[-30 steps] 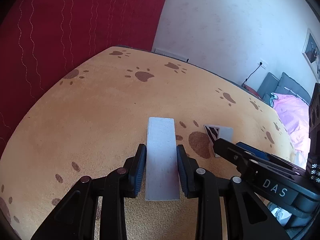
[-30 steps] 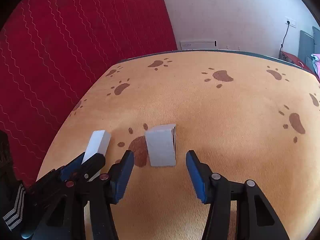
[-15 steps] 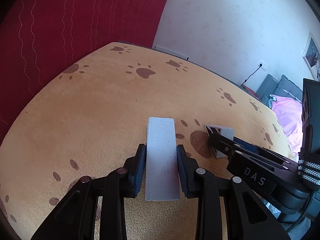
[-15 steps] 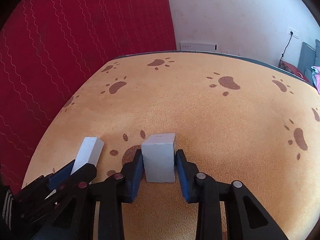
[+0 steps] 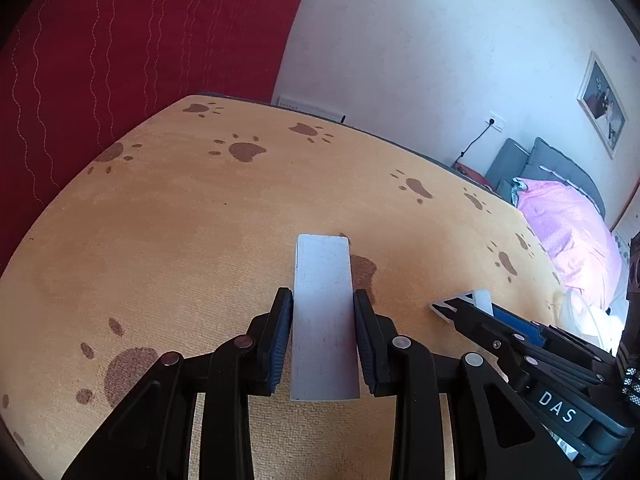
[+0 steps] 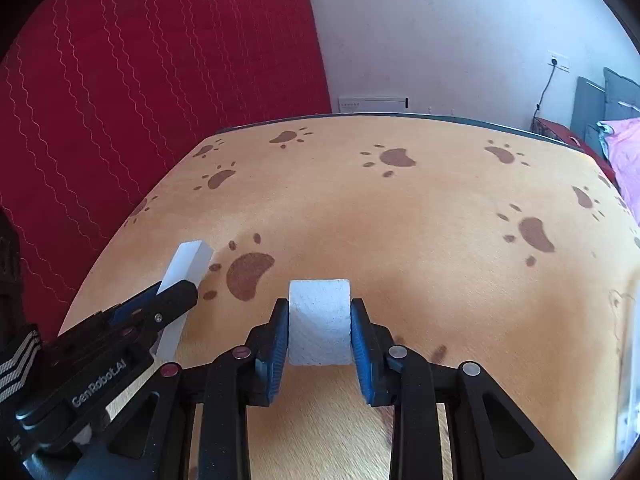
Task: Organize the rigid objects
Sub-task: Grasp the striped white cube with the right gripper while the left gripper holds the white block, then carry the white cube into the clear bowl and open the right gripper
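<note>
Left wrist view: the left gripper (image 5: 323,340) has its blue pads clamped on the long sides of a long white block (image 5: 323,312), whose long axis runs straight ahead along the fingers, the far end poking out well beyond the tips over the paw-print orange cloth (image 5: 180,240). Off to its right the right gripper (image 5: 456,312) comes in at a slant with a short white block (image 5: 476,298) held at its tip, only an edge of it showing here.

In the right wrist view the right gripper (image 6: 320,328) is closed firmly on the short white block (image 6: 320,322), pads pressing both side faces. It has just finished closing on it. The block's face is turned to the camera and it looks clear of the cloth, though whether it is truly lifted I cannot tell for sure. The long white block (image 6: 182,276) lies just to the left, pointing away and slightly inward, near but apart from the short one.

Both hands angle downward, side by side. Judging from this, each block is in hand and the next move is bringing them together; the two blocks are near enough that either hand could close the gap
</note>
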